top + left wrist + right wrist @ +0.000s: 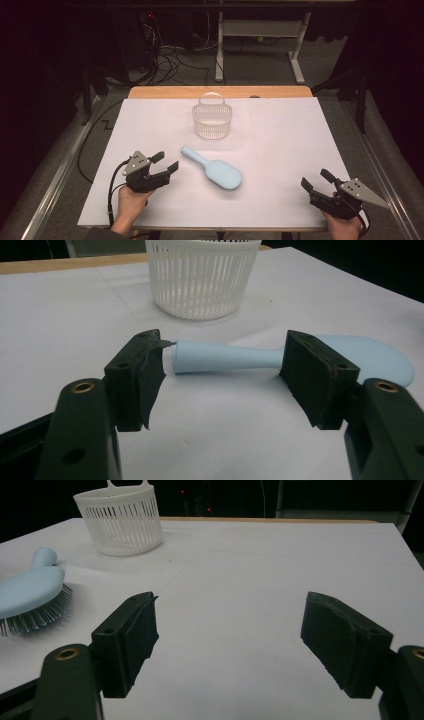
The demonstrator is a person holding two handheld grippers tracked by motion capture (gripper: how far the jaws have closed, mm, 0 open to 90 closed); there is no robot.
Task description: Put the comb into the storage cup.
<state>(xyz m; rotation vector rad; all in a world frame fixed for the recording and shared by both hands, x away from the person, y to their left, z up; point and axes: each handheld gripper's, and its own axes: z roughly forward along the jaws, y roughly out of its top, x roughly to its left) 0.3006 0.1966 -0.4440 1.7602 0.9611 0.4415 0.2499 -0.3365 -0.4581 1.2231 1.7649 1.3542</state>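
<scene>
A pale blue hairbrush (214,169) lies bristles down in the middle of the white table cover, its handle pointing up and left. A white slatted basket (212,118) with a handle stands behind it. My left gripper (165,163) is open, just left of the brush handle's end. Seen from the left gripper view, the handle (227,357) lies a little beyond the gap of the open left gripper (222,372), untouched. My right gripper (316,180) rests open near the table's front right corner, nothing between its jaws. The right gripper view has the brush (31,597) at left and the basket (121,519) farther back.
The white cover (280,135) ends at a bare wooden strip (220,92) along the table's far edge. Beyond it, on the floor, lie cables (170,60) and the legs of a white desk frame (260,45). A metal rail (60,170) runs beside the table's left.
</scene>
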